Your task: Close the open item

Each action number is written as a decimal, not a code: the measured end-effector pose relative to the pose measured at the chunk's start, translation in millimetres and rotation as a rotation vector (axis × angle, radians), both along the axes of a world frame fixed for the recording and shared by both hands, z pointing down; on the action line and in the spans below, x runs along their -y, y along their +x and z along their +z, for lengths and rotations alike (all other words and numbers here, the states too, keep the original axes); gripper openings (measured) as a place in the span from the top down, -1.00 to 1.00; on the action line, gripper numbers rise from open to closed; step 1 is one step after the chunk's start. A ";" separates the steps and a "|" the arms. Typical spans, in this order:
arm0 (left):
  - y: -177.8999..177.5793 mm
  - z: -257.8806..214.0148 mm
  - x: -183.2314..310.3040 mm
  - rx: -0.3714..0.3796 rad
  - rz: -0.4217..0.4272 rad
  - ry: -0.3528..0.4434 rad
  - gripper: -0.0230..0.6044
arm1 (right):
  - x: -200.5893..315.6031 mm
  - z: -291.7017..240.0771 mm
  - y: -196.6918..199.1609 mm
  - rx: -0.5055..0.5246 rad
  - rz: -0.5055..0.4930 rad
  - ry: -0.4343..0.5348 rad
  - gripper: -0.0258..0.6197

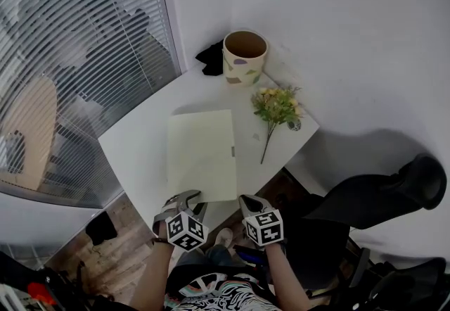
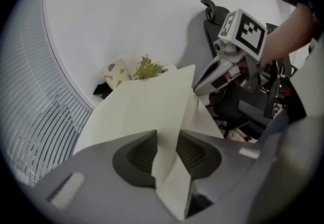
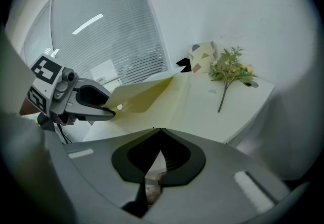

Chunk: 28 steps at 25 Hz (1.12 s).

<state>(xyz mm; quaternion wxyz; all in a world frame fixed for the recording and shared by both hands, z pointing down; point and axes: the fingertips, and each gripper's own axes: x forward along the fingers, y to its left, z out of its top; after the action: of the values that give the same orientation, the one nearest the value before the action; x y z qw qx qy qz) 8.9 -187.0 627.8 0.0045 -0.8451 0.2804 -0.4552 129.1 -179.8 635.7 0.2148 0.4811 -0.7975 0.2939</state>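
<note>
Surface [image 1: 133, 141], white, carries four things: one pale yellow folder [image 1: 202, 153], one patterned cup [image 1: 244, 56], one sprig of flowers [image 1: 276, 107], one black object [image 1: 211, 58] behind the cup, too dark to identify.

Folder lies at the middle of the surface, reaching its near edge. Its top cover is lifted a little at the near-left corner, so it is not fully shut.

Left gripper [image 1: 184, 198]: jaws apart, with the raised cover passing between them and the pads not pressing on it.

Right gripper [image 1: 247, 200]: at the folder's near-right corner, jaw tips together. A pale sliver shows behind them; cannot tell what it is.
</note>
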 end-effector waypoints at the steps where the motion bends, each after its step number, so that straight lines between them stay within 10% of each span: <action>1: 0.5 2.4 -0.6 0.011 0.007 -0.008 0.39 | -0.1 0.0 0.1 0.013 0.003 -0.004 0.92; 28: 3.8 19.9 -4.9 0.073 0.036 -0.117 0.35 | 2.7 1.3 4.7 -0.048 0.026 0.001 0.92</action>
<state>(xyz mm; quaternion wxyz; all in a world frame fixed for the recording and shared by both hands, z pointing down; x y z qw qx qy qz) 12.7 -182.0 647.7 -0.0264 -0.8317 0.2376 -0.5012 133.8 -182.5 637.0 0.2298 0.4987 -0.7859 0.2846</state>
